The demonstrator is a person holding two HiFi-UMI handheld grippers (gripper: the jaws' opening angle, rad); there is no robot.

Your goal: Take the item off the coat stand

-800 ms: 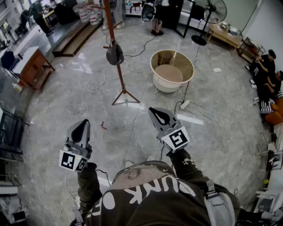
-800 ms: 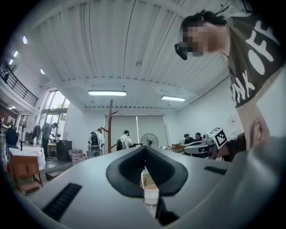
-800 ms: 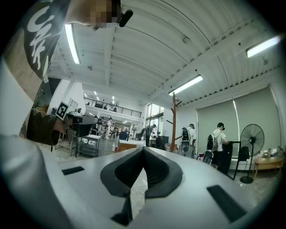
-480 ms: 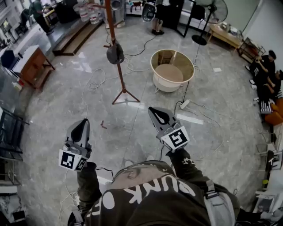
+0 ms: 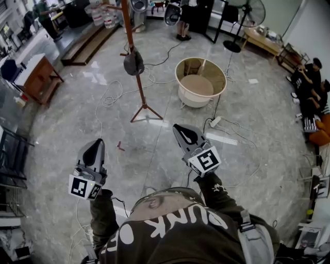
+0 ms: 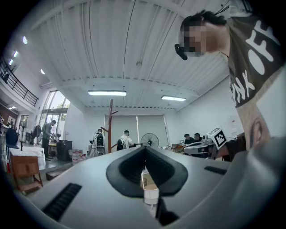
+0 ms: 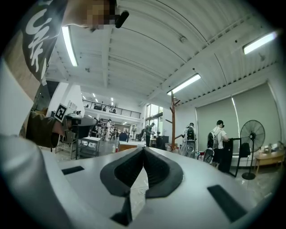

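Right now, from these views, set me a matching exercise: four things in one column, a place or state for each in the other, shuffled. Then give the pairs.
Things:
1. dark item
2. round tub
3. pedestal fan
4. right gripper

Places or states:
A. on the floor, just right of the coat stand in the head view
B. jaws shut, nothing between them
C. hanging on the coat stand's pole
D. standing far off, at the head view's upper right

Pairs: 1-C, 2-A, 3-D, 4-B
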